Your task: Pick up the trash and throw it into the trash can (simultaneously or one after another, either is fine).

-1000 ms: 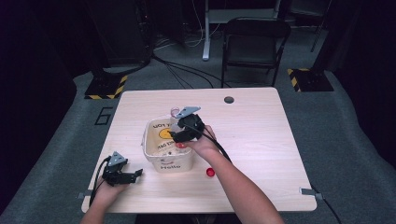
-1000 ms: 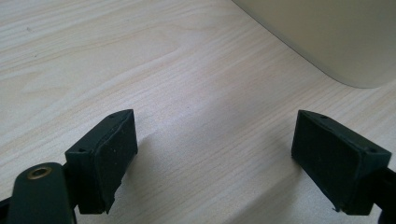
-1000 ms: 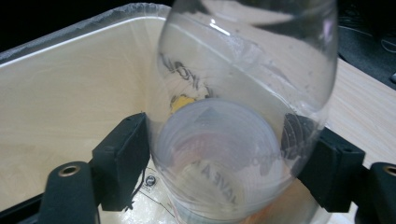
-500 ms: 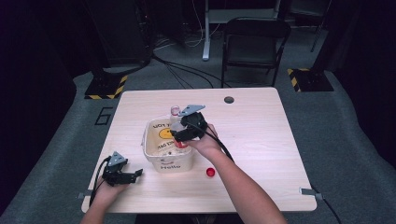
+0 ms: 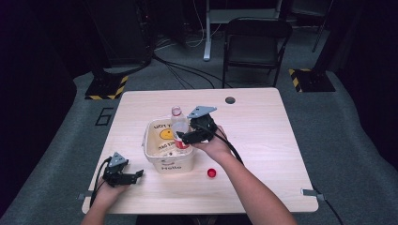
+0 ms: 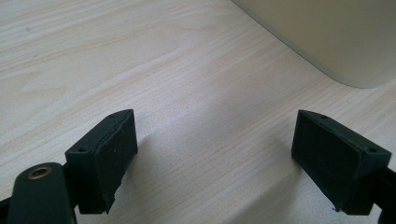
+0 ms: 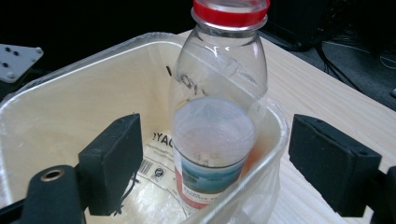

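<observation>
Dark room all around, grey carpet on the floor point(image 5: 356, 154), and a light wood table point(image 5: 263, 140) sitting in the middle with a small round grommet hole point(image 5: 230, 100) near its far edge. Behind it I count one black folding chair point(image 5: 256, 44), two floor stands with yellow-black hazard striping at the base point(image 5: 107, 87) and a mess of cables point(image 5: 187, 70) running across the carpet.

On the table itself: one cream plastic tub point(image 5: 155, 157) with a smiley face and "Hello" printed on it, one clear plastic bottle point(image 5: 179, 129) and one loose red cap point(image 5: 211, 173) lying on the wood just beside the tub's right corner. The bottle stands upright inside the tub, against its right wall, with a red ring on its open neck and a blue-and-red label low down. In the right gripper view the tub looks lined with a thin clear bag.

Two grippers, one per hand. The right gripper point(image 5: 184, 138) hangs over the tub's right edge; its jaws have just been opening, and in the right gripper view the bottle point(image 7: 219, 116) stands between them with a clear gap on each side, so the pads point(image 7: 114, 163) aren't pressing on it. The left gripper point(image 5: 137, 174) rests low near the front left corner of the table, jaws spread wide with nothing but bare wood between them, and the tub's wall point(image 6: 327, 37) shows just ahead of it.
</observation>
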`<state>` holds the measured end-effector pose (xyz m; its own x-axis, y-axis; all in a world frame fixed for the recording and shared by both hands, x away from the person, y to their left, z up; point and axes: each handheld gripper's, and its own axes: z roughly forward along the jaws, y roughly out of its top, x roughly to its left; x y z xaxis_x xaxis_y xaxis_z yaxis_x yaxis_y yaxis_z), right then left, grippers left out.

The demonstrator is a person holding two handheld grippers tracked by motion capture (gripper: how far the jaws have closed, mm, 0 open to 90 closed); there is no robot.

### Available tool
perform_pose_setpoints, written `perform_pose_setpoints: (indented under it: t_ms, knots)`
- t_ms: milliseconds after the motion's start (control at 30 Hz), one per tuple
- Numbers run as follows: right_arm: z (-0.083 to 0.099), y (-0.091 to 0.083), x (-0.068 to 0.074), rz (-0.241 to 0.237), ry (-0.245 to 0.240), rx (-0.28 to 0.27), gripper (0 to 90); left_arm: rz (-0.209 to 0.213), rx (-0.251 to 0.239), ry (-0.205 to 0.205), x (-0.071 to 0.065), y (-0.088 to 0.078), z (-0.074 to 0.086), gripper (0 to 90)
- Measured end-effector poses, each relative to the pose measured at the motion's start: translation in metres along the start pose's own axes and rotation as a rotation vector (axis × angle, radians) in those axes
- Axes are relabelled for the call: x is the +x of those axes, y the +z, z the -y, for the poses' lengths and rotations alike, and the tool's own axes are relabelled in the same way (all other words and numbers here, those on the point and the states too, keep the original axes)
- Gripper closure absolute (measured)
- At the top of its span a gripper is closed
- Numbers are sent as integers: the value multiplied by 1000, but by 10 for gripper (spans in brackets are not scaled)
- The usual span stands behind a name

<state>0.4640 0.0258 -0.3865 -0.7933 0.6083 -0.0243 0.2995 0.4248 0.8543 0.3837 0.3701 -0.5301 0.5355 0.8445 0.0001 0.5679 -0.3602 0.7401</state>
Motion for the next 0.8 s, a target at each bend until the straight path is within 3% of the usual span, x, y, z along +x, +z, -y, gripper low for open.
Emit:
perform_pose_setpoints:
  t_ms: [800]
  knots:
    - [9, -42, -2, -17, -12, -35, 209, -4, 1, -6, -1, 0, 0, 140]
